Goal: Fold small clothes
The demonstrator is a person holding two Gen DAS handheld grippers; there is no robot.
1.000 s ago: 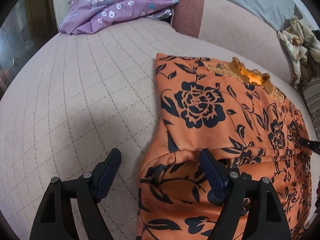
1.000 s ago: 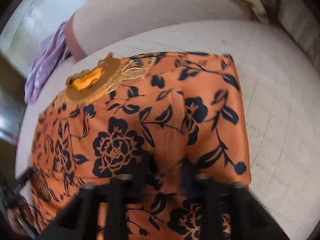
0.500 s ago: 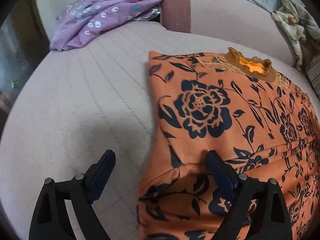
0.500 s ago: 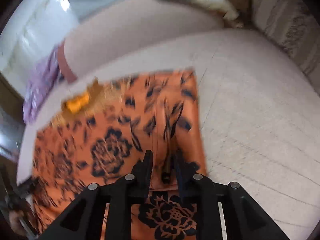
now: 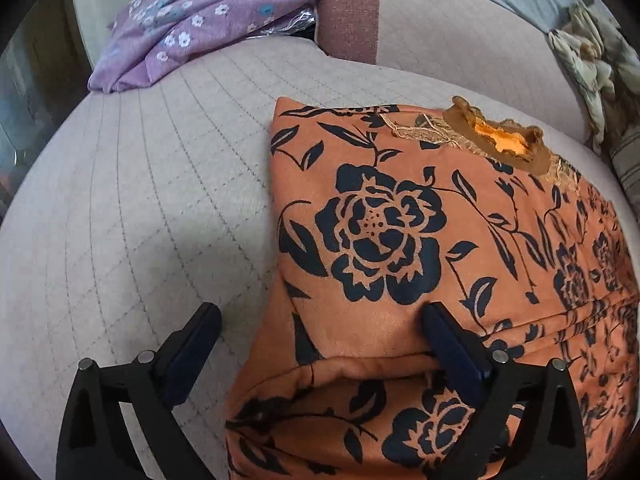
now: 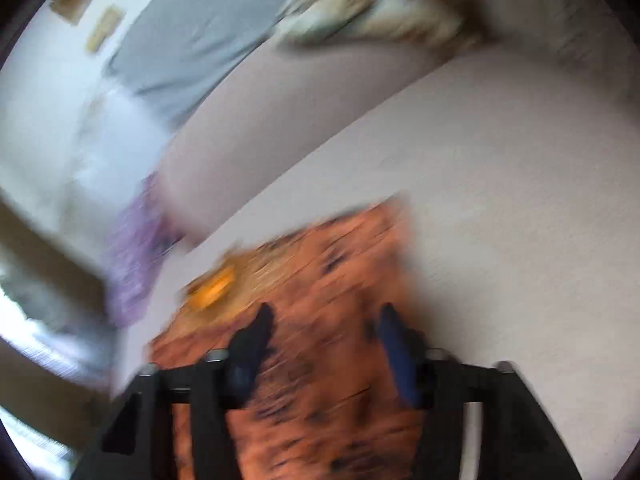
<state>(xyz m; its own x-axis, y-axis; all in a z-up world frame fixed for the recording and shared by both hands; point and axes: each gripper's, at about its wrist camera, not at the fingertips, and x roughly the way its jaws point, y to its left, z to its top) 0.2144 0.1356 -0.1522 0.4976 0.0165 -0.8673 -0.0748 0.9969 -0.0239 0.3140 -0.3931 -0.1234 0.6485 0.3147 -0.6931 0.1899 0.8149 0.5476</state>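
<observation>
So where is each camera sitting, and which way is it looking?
Left wrist: sits on the left gripper, looking down along its wide fingers at the folded orange floral top on the pink sofa; purple garment behind.
Right wrist: sits on the right gripper, blurred, fingers opening over the same top.
Shared: top, sofa, purple garment.

A home living room: quilted sofa seat (image 5: 132, 208), cushions (image 5: 592, 60) and loose clothes (image 5: 200, 20)
</observation>
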